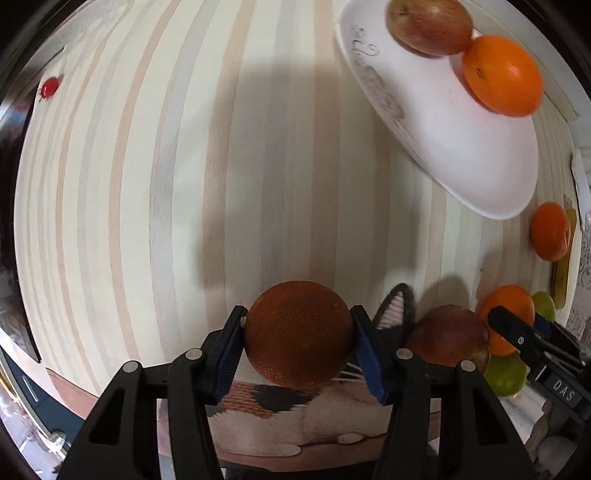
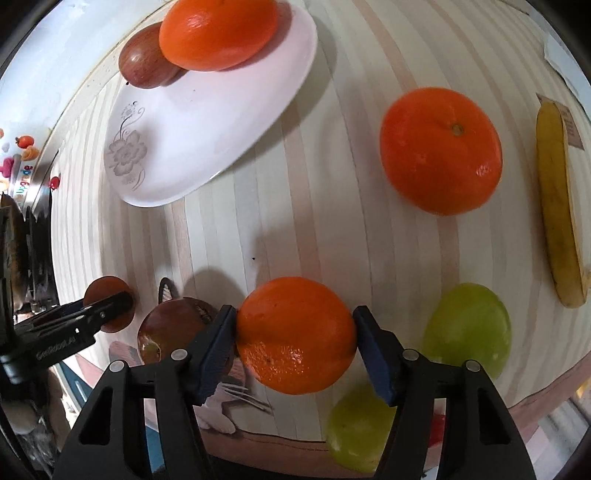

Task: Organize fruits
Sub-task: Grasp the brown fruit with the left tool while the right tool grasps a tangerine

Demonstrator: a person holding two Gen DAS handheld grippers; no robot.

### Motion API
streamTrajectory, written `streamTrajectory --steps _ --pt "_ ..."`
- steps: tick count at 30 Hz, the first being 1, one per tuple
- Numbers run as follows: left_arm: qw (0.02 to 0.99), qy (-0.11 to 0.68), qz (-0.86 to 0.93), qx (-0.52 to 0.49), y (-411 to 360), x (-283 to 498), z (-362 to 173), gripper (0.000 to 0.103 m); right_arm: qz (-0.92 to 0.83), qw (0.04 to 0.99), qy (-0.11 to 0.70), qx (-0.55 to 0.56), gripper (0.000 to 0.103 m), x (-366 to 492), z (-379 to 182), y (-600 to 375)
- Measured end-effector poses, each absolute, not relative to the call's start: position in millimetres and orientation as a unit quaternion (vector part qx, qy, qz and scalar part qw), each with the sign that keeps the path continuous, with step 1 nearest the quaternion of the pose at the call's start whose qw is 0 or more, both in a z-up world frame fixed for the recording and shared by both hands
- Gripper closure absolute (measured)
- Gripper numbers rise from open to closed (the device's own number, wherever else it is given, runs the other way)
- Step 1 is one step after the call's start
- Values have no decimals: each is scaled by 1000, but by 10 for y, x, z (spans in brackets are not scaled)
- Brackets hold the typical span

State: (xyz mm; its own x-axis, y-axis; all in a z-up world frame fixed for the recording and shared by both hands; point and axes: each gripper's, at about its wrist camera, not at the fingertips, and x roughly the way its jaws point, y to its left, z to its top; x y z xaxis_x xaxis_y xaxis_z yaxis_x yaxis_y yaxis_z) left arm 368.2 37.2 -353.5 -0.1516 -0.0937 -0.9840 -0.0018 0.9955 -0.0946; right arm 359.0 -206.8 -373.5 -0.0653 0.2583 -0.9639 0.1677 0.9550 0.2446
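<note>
Fruit stock on a striped tablecloth (image 1: 258,166), listed left to right.

Item: dark orange (image 1: 299,334), near the cloth's front edge, pinched between both pads of the left gripper (image 1: 297,343); the jaws sit flush on its sides.

Item: red apple (image 1: 448,338), loose on the cloth just beside that gripper's outer finger, between the two tools and close enough to crowd both.

Item: bright orange (image 2: 295,334), near the same front edge, flanked by the right gripper (image 2: 295,345). Its left pad touches the peel; whether the other pad presses cannot be told. No earlier view is given.

Items: two green fruits (image 2: 467,330), one just beside the right gripper's outer finger, the other (image 2: 360,430) partly behind it at the front edge.

Item: loose orange (image 2: 441,149), mid-cloth toward the right side, well apart from the grippers.

Item: banana (image 2: 557,218), along the right edge.

Item: white plate (image 2: 207,122) with a grey flower print, toward the far edge, carrying a red apple (image 2: 144,61) and an orange (image 2: 218,31) that touch each other; most of the plate is bare.
</note>
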Motion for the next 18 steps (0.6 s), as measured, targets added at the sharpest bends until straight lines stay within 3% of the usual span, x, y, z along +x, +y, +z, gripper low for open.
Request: streamTrajectory --steps 10,18 --pt "662 748 -32 -22 442 3725 -3526 50 41 658 740 136 36 3672 -3777 -1964" --pt "683 727 -62 -35 239 3824 -3032 50 52 672 718 175 37 3681 -3574 -2034"
